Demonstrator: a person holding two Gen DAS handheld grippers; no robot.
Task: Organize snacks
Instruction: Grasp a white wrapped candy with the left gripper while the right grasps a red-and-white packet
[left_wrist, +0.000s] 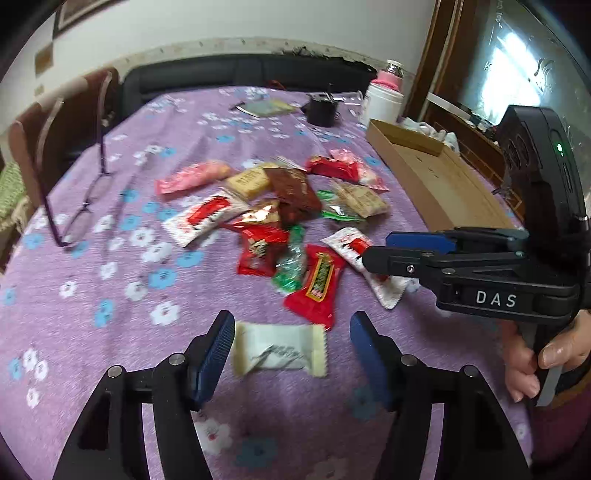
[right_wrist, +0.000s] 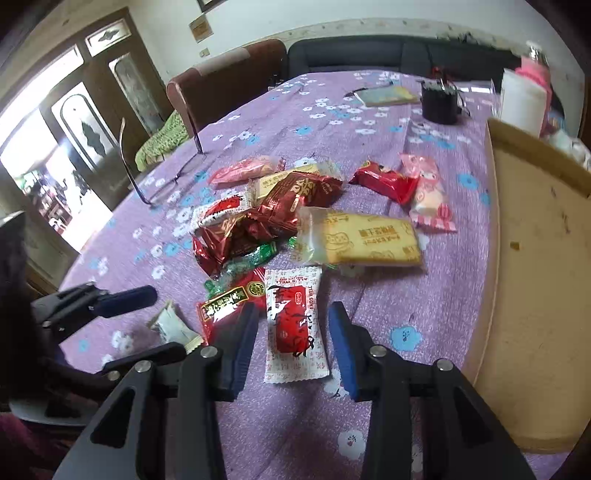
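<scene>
A pile of wrapped snacks (left_wrist: 280, 206) lies on the purple flowered tablecloth (left_wrist: 110, 295). My left gripper (left_wrist: 291, 347) is open, its blue pads on either side of a white wrapped snack (left_wrist: 280, 350) on the cloth. My right gripper (right_wrist: 293, 347) is open around a white-and-red packet (right_wrist: 293, 325), which also shows in the left wrist view (left_wrist: 351, 247). The right gripper shows in the left wrist view (left_wrist: 384, 249) over that packet. The left gripper (right_wrist: 147, 299) and the white snack (right_wrist: 171, 325) show in the right wrist view. A red packet (left_wrist: 317, 284) lies between them.
An open cardboard box (left_wrist: 436, 177) lies along the table's right side, also in the right wrist view (right_wrist: 535, 258). Eyeglasses (left_wrist: 85, 199) lie at left. A black cup (left_wrist: 323, 107), a booklet (left_wrist: 266, 107) and a white jar (left_wrist: 384, 99) stand at the far end. Chairs stand behind.
</scene>
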